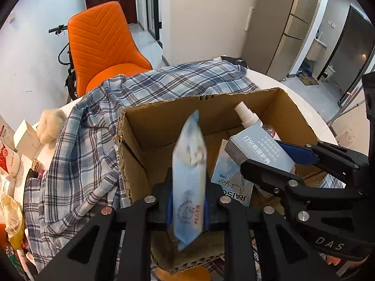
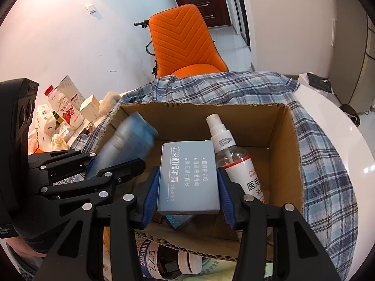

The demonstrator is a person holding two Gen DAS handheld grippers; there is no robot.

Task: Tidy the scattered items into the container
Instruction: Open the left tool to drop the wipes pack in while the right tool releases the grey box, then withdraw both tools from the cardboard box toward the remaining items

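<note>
An open cardboard box [image 1: 164,104] [image 2: 199,105] stands on a plaid cloth. My left gripper [image 1: 187,196] [image 2: 112,166] is shut on a light blue wipes pack [image 1: 189,154] [image 2: 126,140], held upright over the box's left side; the pack looks blurred. My right gripper [image 2: 187,187] [image 1: 269,154] is shut on a grey-blue carton [image 2: 187,175] [image 1: 260,149] with white print, over the box's middle. Inside the box, a clear spray bottle [image 2: 225,149] [image 1: 248,114] leans at the right and a blue-and-white packet [image 1: 232,182] lies on the floor.
The plaid cloth [image 1: 89,140] drapes the round white table [image 2: 339,128]. An orange chair [image 1: 105,46] stands behind. Left of the box lie a milk bottle [image 2: 65,110], white cartons, a fluffy tuft [image 1: 50,124] and bags. A dark turmeric bottle [image 2: 164,264] lies before the box.
</note>
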